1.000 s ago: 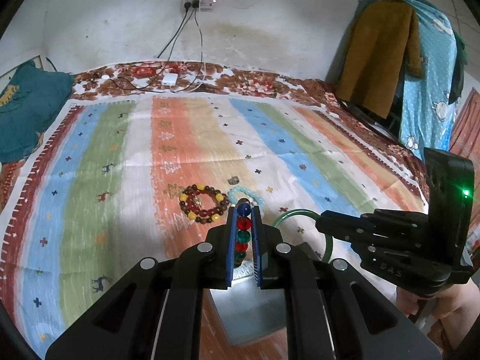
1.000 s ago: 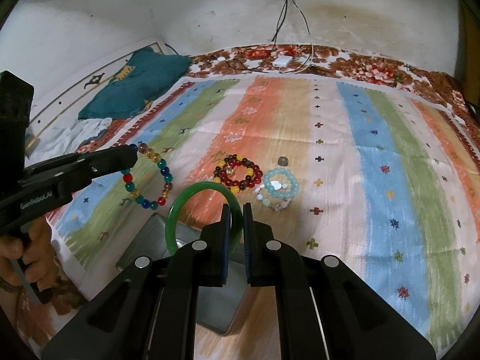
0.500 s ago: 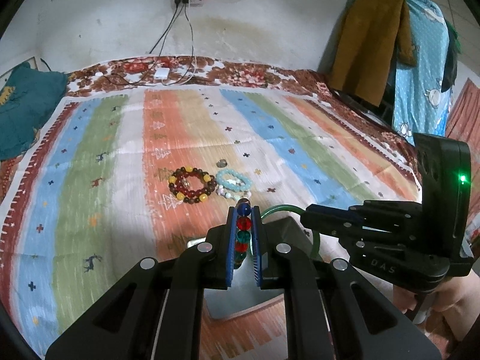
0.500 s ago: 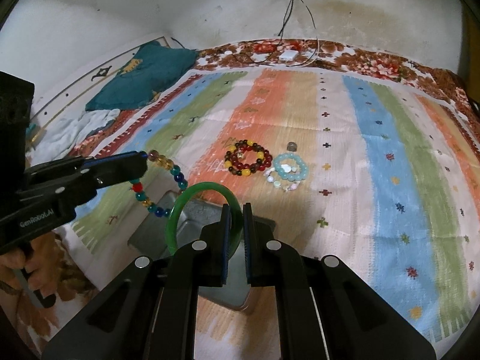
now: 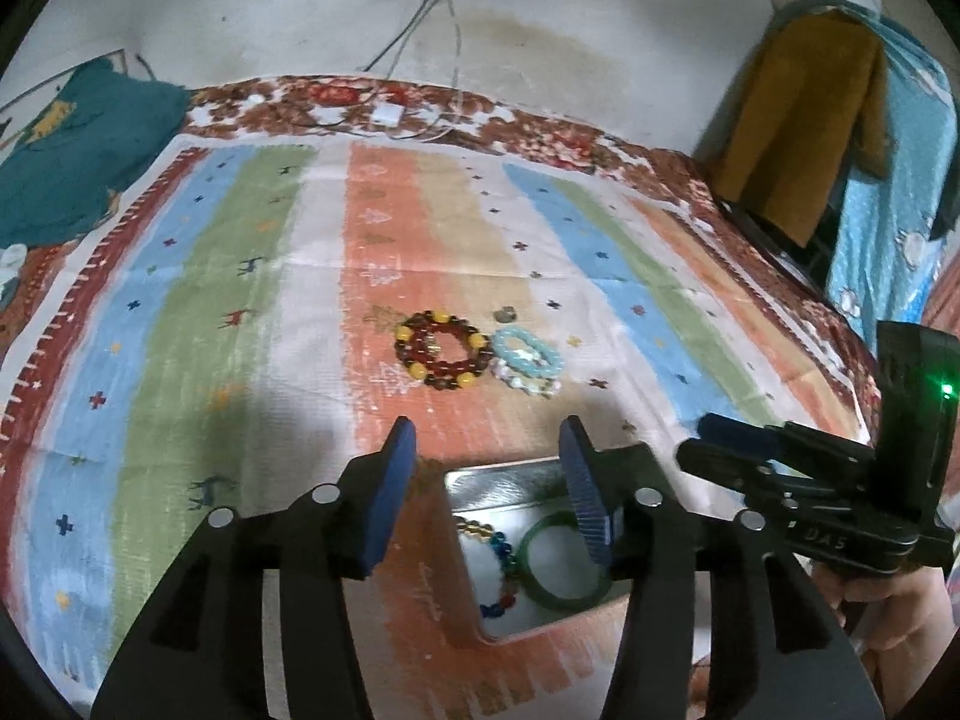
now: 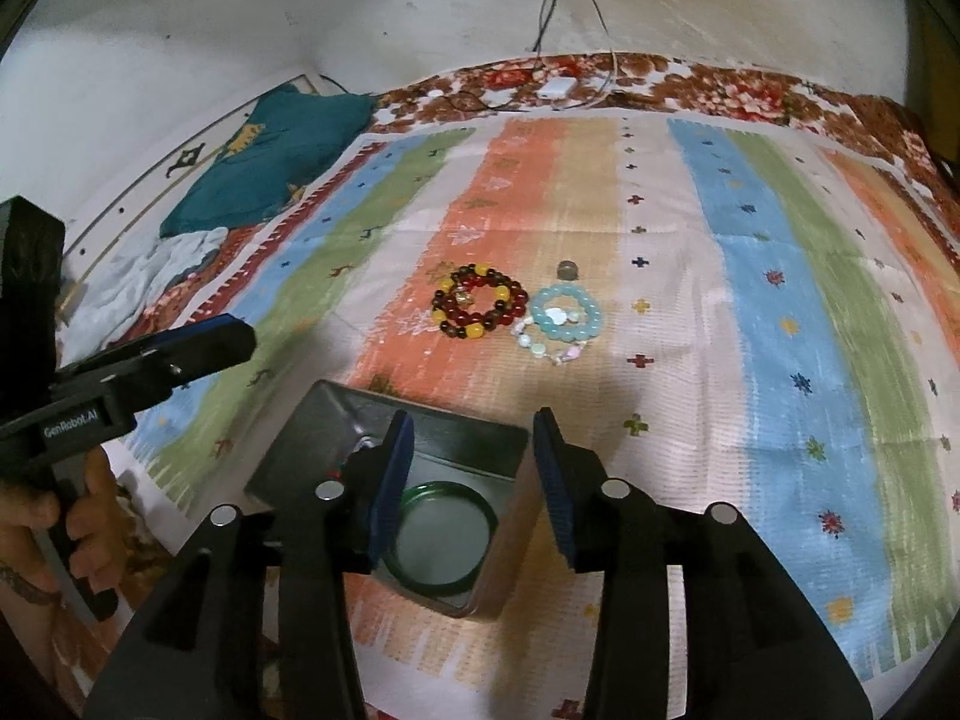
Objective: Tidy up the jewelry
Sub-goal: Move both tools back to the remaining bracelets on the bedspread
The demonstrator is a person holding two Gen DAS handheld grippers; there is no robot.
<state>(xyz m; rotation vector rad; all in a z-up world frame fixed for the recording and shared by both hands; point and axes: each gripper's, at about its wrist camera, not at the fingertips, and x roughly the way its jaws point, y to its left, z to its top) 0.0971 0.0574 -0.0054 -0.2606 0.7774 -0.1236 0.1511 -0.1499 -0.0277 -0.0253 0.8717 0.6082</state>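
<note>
Right wrist view: your right gripper (image 6: 471, 480) and left gripper (image 5: 486, 495) are both released. Centre frame, the red-and-yellow beaded bracelet (image 6: 479, 307) looks light and floppy; pinch across its beads.

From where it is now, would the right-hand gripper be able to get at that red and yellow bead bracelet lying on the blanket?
Probably yes. The right gripper is open and empty above the tin, and the red and yellow bracelet lies in the open just beyond, with nothing between.

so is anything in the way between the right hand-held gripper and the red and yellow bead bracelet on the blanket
Nothing visible. The right hand-held gripper is open above the metal box, and only bare striped blanket lies between it and the red and yellow bead bracelet.
</note>
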